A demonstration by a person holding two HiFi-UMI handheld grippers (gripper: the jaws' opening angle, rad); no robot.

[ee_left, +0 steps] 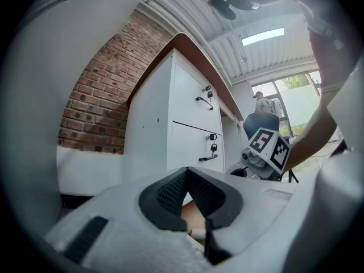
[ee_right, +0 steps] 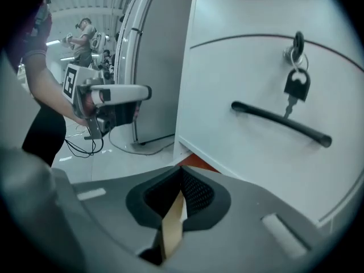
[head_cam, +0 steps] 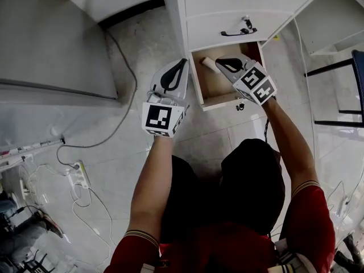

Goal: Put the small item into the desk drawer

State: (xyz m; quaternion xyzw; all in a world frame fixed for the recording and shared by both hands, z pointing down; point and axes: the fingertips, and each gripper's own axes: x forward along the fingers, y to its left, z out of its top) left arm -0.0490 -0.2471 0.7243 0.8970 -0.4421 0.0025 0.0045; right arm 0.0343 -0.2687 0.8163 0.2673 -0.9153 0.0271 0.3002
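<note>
Head view, looking steeply down. The bottom drawer (head_cam: 226,102) of a white cabinet (head_cam: 227,4) stands pulled out, its bare wooden floor exposed; this open drawer is the reference for all positions below.

Right claw (head_cam: 220,63): above the drawer's rear half, near the cabinet front, tips pointing toward the drawer's left wall. In the right gripper view the claw (ee_right: 182,195) is closed on the small item (ee_right: 172,226), a thin tan piece pinched edge-on between the ribbed pads. In the head view the small item (head_cam: 209,65) shows as a pale stub projecting from the tips, over the drawer's interior; whether it touches the wood cannot be told.

Left claw (head_cam: 183,64): outside the drawer, just beside its left wall, over the tiled floor (head_cam: 205,147). In the left gripper view its tips (ee_left: 186,175) meet and hold nothing; wood of the drawer shows through the gap below them.

Above the drawer, a closed drawer front carries a dark handle (ee_right: 281,121) and a hanging key (ee_right: 297,84). Well to the drawer's left, a cable (head_cam: 122,112) crosses the floor.
</note>
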